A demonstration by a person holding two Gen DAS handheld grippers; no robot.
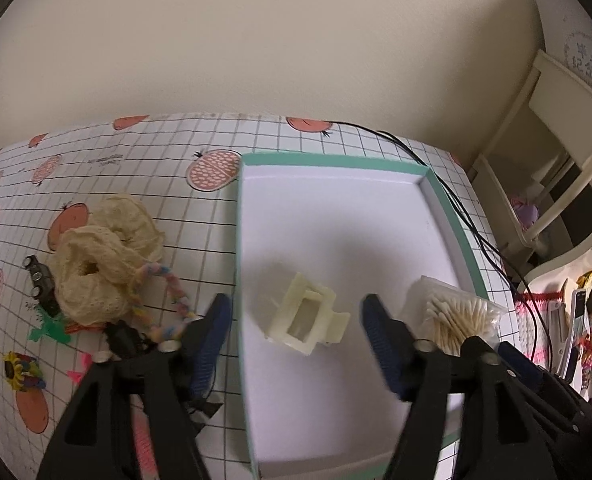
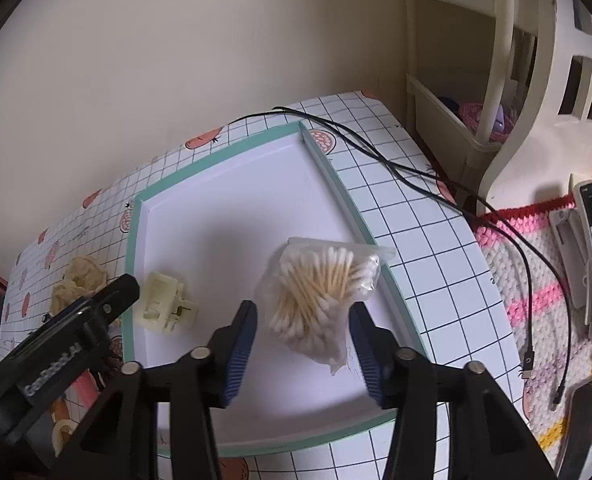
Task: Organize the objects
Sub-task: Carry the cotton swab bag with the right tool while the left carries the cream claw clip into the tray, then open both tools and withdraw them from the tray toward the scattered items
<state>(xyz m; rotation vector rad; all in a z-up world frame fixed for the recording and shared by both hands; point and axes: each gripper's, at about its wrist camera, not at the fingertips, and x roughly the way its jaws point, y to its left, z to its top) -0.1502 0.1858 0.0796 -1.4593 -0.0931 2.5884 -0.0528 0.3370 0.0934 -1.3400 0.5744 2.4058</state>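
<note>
My right gripper (image 2: 304,344) released, jaws parted around cotton swab bag (image 2: 324,292), my left gripper (image 1: 296,340) released beyond cream hair claw (image 1: 306,316), its side lettering too blurred to read.

Tablecloth (image 1: 144,152): white, thin black grid, salmon-pink fruit prints with dotted centres. Tray (image 2: 168,184): mint-green rim, white inside. Hair clip (image 1: 306,316): pale cream. Cotton swabs (image 2: 324,280): white tips, tan sticks, clear bag. Scrunchie (image 1: 100,264): buttery yellow lace. Braided cord (image 1: 172,292): pastel pink, blue, yellow. Gripper pads (image 2: 240,354): ribbed navy blue on black arms. Cable (image 2: 376,152): black. Crochet mat (image 2: 544,280): white with pink stripes, red edge.
</note>
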